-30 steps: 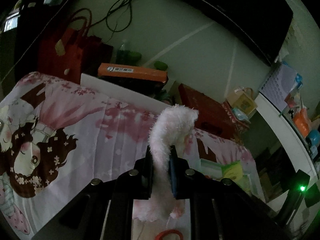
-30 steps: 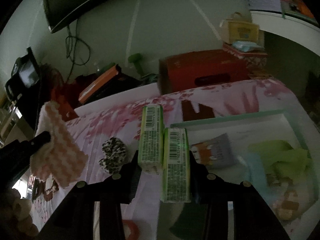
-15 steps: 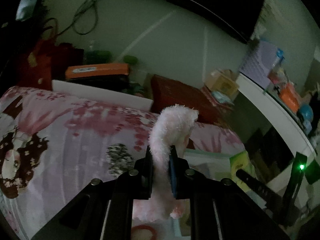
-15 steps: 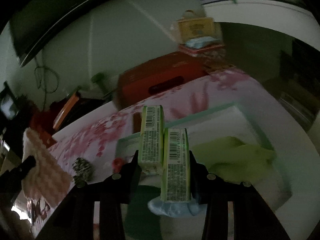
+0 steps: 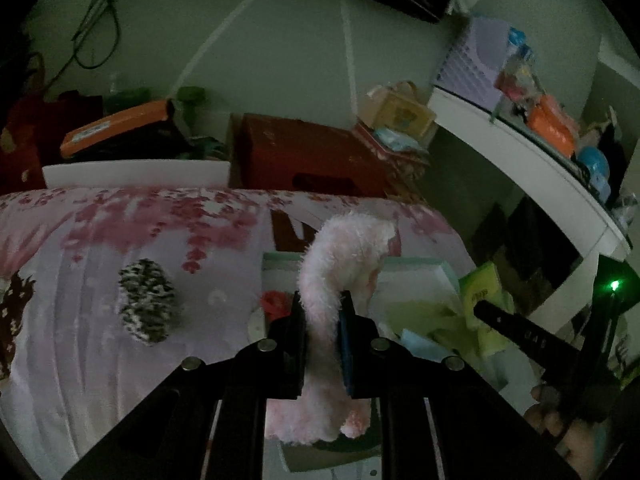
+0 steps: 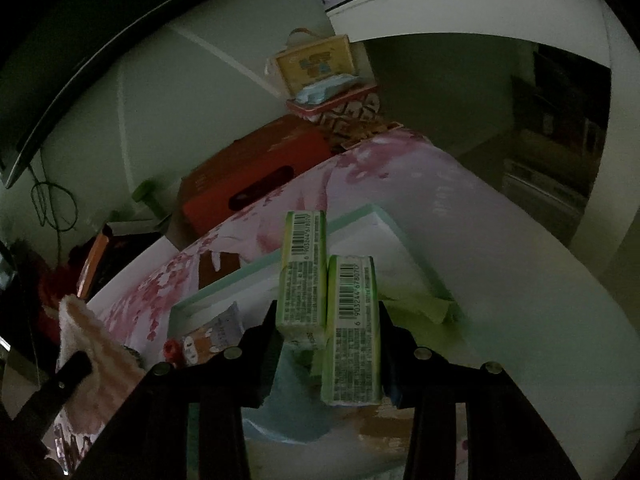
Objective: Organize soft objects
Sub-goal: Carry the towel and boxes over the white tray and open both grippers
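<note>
My left gripper [image 5: 322, 312] is shut on a fluffy pink-white sock [image 5: 340, 256] that stands up between the pads and hangs below them. It hovers over the left part of a white, green-rimmed box [image 5: 440, 270] on the pink bedcover. My right gripper [image 6: 328, 316] is shut on two green tissue packs [image 6: 352, 320] held side by side, above the same box [image 6: 384, 216]. Inside the box lie a light green cloth [image 6: 416, 304], a blue cloth [image 6: 292, 400] and a patterned sock [image 6: 212, 332]. The left gripper with its pink sock [image 6: 92, 344] shows at the right wrist view's left edge.
A black-and-white speckled sock roll [image 5: 146, 306] lies on the bedcover left of the box. A red box [image 5: 304, 156], an orange-lidded case [image 5: 116, 128] and a white board stand behind the bed. A white curved desk [image 5: 532, 168] is on the right. A hand [image 5: 568, 428] holds the right gripper.
Both grippers swept rightward across the bed and rolled, and both now hang over the box. Each grip stayed as it was.
</note>
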Motion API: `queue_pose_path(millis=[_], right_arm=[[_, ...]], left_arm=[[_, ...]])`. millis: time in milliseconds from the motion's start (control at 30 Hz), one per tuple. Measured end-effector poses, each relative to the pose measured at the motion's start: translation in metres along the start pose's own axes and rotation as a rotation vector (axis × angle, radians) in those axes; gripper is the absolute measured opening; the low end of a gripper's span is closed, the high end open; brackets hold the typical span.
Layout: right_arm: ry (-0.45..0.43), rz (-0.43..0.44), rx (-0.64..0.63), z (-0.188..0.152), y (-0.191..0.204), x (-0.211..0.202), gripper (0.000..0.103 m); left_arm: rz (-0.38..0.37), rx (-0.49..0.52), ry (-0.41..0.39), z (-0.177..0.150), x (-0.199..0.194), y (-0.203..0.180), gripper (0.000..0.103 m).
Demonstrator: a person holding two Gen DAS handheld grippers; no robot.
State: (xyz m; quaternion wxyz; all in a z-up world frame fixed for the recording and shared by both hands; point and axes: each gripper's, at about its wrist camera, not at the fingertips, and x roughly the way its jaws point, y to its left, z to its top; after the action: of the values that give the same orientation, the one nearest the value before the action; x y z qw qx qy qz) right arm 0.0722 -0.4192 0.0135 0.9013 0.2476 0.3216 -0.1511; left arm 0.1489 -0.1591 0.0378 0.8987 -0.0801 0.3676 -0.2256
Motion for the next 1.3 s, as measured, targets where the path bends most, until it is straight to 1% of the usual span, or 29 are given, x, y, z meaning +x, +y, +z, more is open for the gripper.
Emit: queue_pose_path(millis=[233, 433, 667, 867, 1067, 1133, 1167, 1200, 1233, 1267, 1300], right_arm=[[0.003, 0.007, -0.016, 0.002, 0.002, 0.008, 0.045], [0.050, 0.012, -0.043, -0.003, 0.014, 0.026, 0.045], [0.107, 0.000, -0.065, -0.012, 0.018, 0.044, 0.045], [0.144, -0.024, -0.077, -0.017, 0.018, 0.053, 0.045], [0.154, -0.030, -0.078, -0.018, 0.018, 0.054, 0.045], [0.152, -0.028, -0.077, -0.017, 0.018, 0.052, 0.046], [0.151, -0.026, -0.076, -0.017, 0.018, 0.052, 0.047], [0.150, -0.024, -0.076, -0.017, 0.017, 0.051, 0.048], [0.149, -0.024, -0.078, -0.017, 0.018, 0.050, 0.048], [0.146, -0.026, -0.081, -0.016, 0.018, 0.049, 0.048], [0.144, -0.027, -0.084, -0.016, 0.018, 0.048, 0.048]], left_arm=[[-0.009, 0.037, 0.019, -0.004, 0.020, -0.016, 0.015], [-0.014, 0.019, 0.051, -0.009, 0.041, -0.014, 0.015], [-0.004, 0.007, 0.120, -0.021, 0.067, -0.011, 0.015], [0.010, 0.004, 0.147, -0.026, 0.075, -0.008, 0.015], [-0.009, -0.023, 0.155, -0.026, 0.076, -0.004, 0.016], [-0.018, -0.036, 0.164, -0.024, 0.075, -0.003, 0.018], [-0.023, -0.040, 0.168, -0.023, 0.074, -0.003, 0.022], [-0.023, -0.041, 0.172, -0.022, 0.073, -0.003, 0.029], [-0.021, -0.043, 0.175, -0.022, 0.071, -0.003, 0.034], [-0.021, -0.047, 0.179, -0.021, 0.070, -0.003, 0.043], [-0.023, -0.050, 0.181, -0.020, 0.069, -0.003, 0.047]])
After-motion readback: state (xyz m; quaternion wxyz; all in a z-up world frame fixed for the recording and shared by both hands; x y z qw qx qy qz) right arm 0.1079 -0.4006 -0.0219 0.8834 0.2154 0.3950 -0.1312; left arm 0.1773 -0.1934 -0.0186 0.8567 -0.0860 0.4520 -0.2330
